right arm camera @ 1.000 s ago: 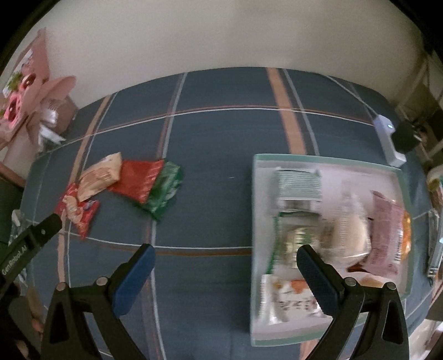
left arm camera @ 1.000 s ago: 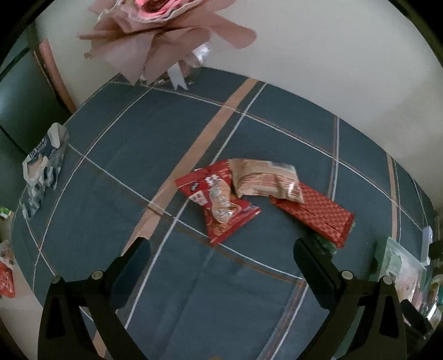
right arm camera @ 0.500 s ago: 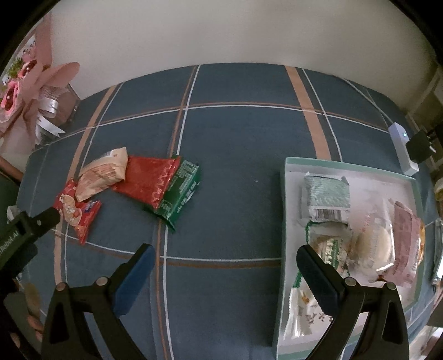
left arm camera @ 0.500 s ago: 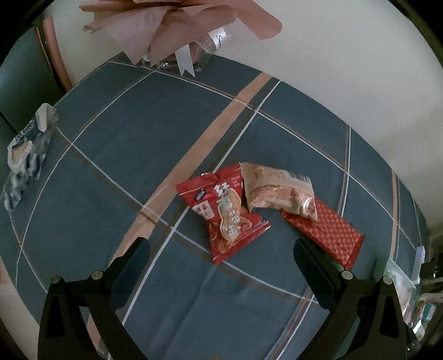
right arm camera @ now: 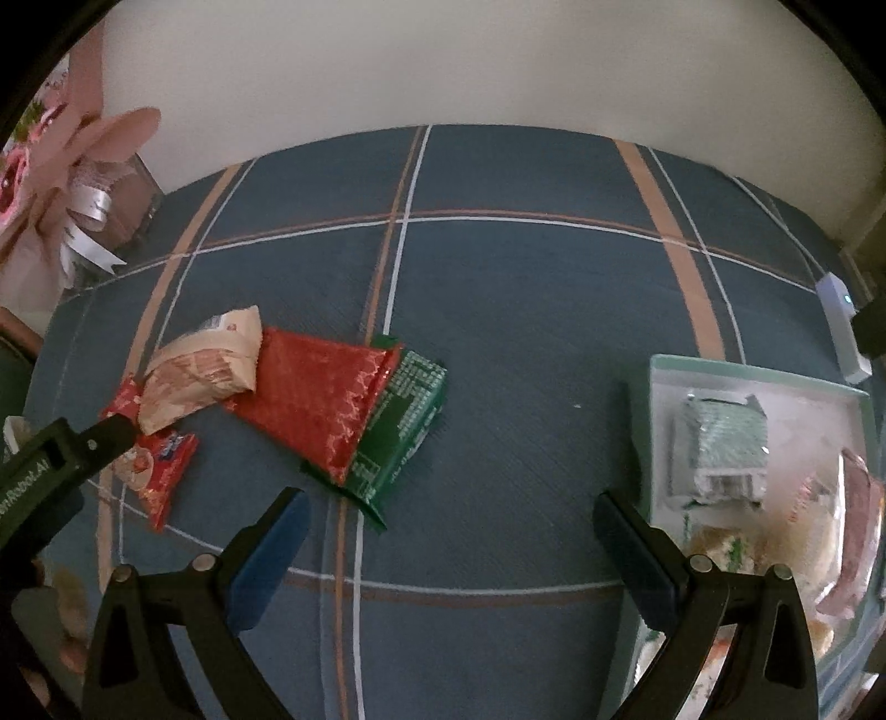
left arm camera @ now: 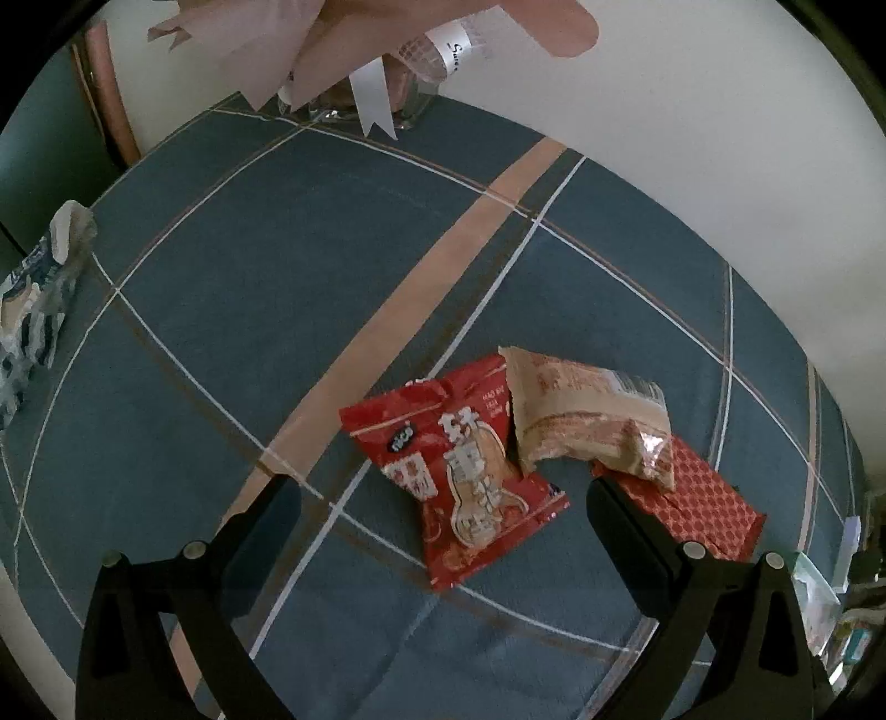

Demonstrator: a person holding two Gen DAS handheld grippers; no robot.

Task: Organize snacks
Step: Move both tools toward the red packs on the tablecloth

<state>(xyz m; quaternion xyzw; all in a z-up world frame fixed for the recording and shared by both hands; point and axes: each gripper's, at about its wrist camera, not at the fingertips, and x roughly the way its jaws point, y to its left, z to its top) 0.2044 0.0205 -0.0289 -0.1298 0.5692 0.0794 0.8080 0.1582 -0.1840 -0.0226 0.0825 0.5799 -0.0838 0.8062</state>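
Left hand-held gripper (left arm camera: 443,512): jaws spread wide, nothing between them, hovering above the bench (left arm camera: 310,266), which is covered with a blue plaid cloth. Lower centre of the left wrist view: red peanut packet (left arm camera: 465,471) lies flat between the two fingers. Its upper right corner touches a beige snack packet (left arm camera: 587,421). The beige packet overlaps one end of a red patterned packet (left arm camera: 698,507) at lower right. A blue-and-white wrapper (left arm camera: 33,310) sits at the far left edge, well apart from the cluster. Pink paper flower decoration (left arm camera: 343,33) in a clear holder at the top of the frame, against the wall.

Right hand-held gripper (right arm camera: 451,534): jaws also wide apart, empty. In the right wrist view the same cluster lies left of centre; the red patterned packet partly covers a green packet (right arm camera: 401,437). Pale green tray (right arm camera: 664,371) at right holds several snacks, including a green-and-white packet (right arm camera: 720,448). White device (right arm camera: 841,332) with a lit dot just beyond the tray's far corner. The left tool's finger enters at the left edge, tip over the peanut packet.
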